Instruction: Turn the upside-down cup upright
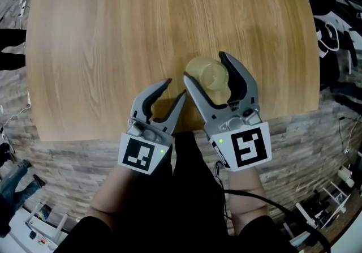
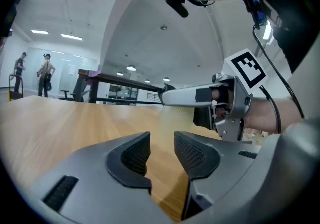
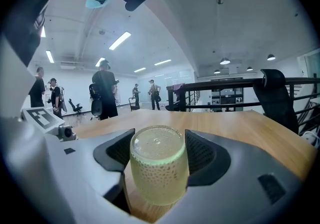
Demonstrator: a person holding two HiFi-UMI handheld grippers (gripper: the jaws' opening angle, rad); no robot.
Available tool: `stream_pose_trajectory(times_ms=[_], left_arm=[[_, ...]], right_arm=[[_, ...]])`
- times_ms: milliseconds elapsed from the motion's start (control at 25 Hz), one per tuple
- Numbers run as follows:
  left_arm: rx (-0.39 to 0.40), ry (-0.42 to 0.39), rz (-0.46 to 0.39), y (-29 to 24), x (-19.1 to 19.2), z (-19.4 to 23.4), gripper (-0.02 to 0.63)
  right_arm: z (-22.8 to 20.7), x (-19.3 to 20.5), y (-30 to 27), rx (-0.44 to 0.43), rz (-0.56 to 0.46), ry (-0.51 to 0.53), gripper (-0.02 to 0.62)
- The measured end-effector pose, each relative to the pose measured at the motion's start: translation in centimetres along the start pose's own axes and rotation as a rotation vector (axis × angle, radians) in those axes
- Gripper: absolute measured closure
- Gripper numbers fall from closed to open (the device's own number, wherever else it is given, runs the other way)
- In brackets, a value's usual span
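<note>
The cup (image 3: pixel 159 170) looks translucent and dimpled; the table (image 1: pixel 113 31) is smooth, matt, pale wood.

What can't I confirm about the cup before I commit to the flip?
Cup mouth: faces down, unseen in every view.
Whether it clears the table: head view looks from above, right gripper covers its sides.
Left gripper view: the right gripper's jaw hides nearly all of it.

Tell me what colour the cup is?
The cup is pale yellowish-green with tiny dots, clearest in the right gripper view.
</note>
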State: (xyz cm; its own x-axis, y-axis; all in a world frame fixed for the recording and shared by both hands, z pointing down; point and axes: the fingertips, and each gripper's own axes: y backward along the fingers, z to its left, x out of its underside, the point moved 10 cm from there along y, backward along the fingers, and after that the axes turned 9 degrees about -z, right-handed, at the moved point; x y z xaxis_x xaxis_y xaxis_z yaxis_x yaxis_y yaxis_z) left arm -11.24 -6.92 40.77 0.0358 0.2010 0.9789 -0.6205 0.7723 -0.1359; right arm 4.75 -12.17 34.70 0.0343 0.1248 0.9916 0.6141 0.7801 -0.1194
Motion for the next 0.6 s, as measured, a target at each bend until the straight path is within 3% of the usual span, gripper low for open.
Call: stream_pose_trajectory(times_ms=[280, 480, 600], left_arm=[[0.203, 0.187, -0.082, -0.1, -1.5, -0.5, 0.311], [0.368, 0.301, -0.16, -0.6, -1.6, -0.8, 0.295], [0.417, 0.361, -0.232, -0.8, -1.6, -0.7, 0.296]], right_arm=[[0.6, -4.0, 2.0, -0.096, -0.086, -0.071, 0.291], [0.7, -4.3, 3.1, -0.155, -0.135, -0.085, 0.291], [0.9, -3.4, 3.7, -0.17, -0.142, -0.118, 0.291]])
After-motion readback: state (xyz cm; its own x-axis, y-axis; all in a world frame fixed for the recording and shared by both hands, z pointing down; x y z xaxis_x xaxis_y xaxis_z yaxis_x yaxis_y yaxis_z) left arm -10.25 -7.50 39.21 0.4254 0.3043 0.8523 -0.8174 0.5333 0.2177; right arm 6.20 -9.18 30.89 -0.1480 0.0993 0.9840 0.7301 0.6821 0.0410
